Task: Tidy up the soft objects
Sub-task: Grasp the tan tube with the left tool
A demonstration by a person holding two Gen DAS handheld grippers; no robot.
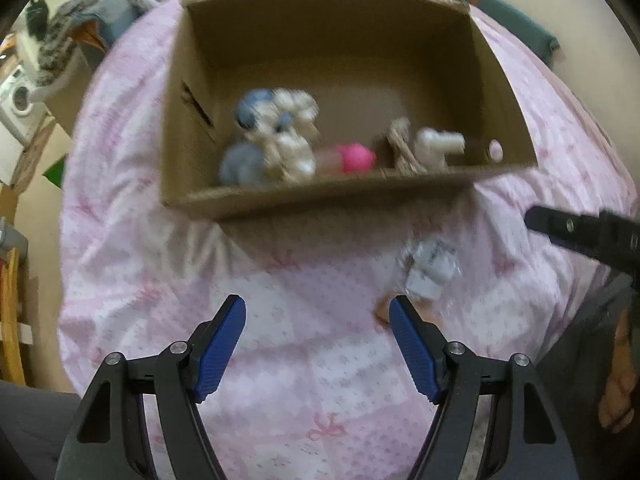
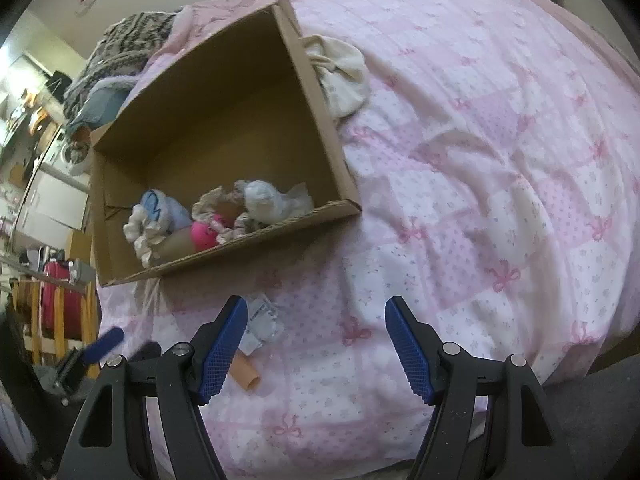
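Both tongs stand wide open with nothing between the blue pads. The left tongs (image 1: 318, 312) hang over bare quilt just short of the cardboard box (image 1: 320, 196); the right tongs (image 2: 316, 312) hang over the bed (image 2: 500, 200) a little to the box's right.

Nearest to them, on the quilt in front of the box, lies a crinkly clear packet (image 2: 260, 322) with a white item inside, and just beside it a small tan tube-shaped piece (image 2: 246, 376), partly hidden behind the right tongs' left finger. Further out, the box already holds a blue-and-white plush (image 2: 154, 216), a pink soft toy (image 2: 204, 234) and a wrapped white bundle (image 2: 264, 198). A cream fabric piece (image 2: 344, 76) sits on the bed against the box's far right wall.

Risks, as I judge them: the slick packet could slide out of the pads or be pushed along the quilt; a pinch could catch the quilt along with it; the two tongs, close together, may collide over the same item; a careless drop could nudge the light box
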